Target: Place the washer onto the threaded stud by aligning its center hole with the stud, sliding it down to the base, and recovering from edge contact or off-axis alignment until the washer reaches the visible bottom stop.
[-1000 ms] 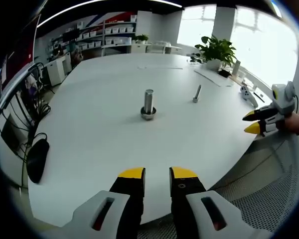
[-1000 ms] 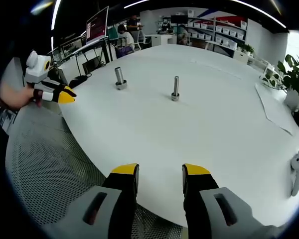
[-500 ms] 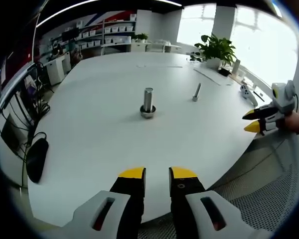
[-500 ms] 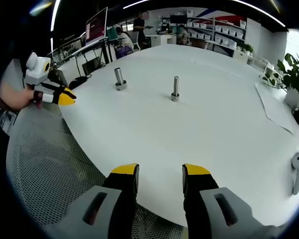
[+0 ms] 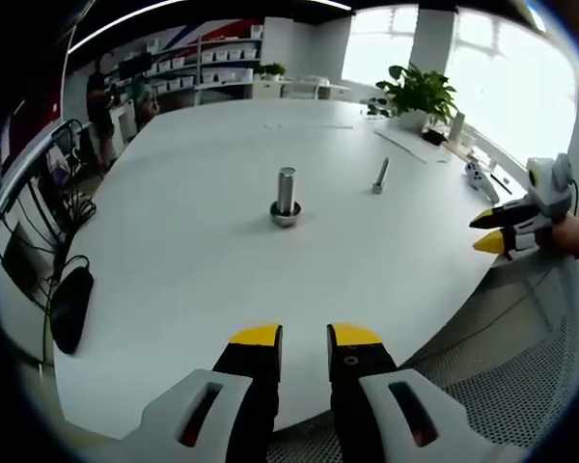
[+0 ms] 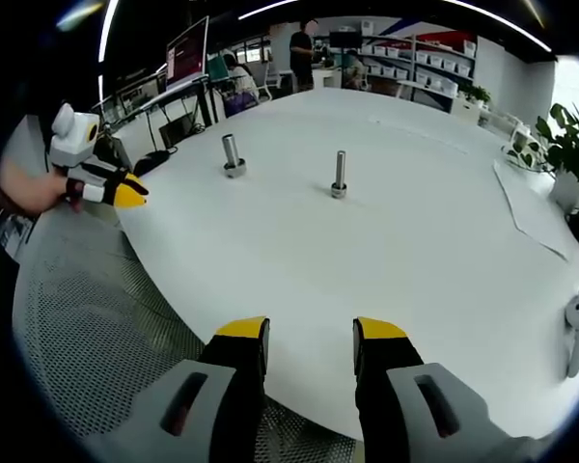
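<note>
While both claws wait at the near edge of the big white desk [image 5: 174, 289], nothing is held. The left claw [image 5: 304, 336] is open a little, and the right claw [image 6: 310, 330] is open wider. The thick post with a ring at its foot [image 5: 287, 199] stands straight up, far ahead of the left claw, which looks nearer to it. The thin stud [image 6: 339, 175] stands upright, far ahead of the right claw

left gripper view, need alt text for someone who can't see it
Two metal studs stand apart on a large white table: a thick stud on a round base near the middle and a thinner stud beyond it. The left gripper rises at the bottom, open and empty; the right gripper, held in a hand, enters at the table's edge.
</note>
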Demonstrator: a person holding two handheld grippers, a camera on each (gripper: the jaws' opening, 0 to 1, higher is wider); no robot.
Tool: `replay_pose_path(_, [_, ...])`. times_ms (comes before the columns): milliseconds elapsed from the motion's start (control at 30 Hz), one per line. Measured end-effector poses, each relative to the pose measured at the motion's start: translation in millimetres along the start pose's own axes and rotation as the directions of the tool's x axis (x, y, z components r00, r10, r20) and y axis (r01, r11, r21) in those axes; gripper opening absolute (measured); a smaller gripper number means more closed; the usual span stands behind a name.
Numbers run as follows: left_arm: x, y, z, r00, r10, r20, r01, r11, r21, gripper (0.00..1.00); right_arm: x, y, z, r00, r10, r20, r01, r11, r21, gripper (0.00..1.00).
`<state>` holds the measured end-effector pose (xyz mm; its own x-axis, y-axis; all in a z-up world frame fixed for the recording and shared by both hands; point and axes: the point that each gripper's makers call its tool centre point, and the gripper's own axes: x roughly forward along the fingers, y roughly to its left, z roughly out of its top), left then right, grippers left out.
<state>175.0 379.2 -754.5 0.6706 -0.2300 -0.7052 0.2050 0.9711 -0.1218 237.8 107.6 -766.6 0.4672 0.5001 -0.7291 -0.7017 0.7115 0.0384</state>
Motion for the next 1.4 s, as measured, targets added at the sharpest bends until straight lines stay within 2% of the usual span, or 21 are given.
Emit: replay_pose_path(1400, [0.0,1.0,0.3,1.0,0.002,0.004,-0.002,1.0,-0.005,0.16,-0.2,1.0,0.4,1.0,0.006,0.0,-0.006,1.0,0.005,0.37])
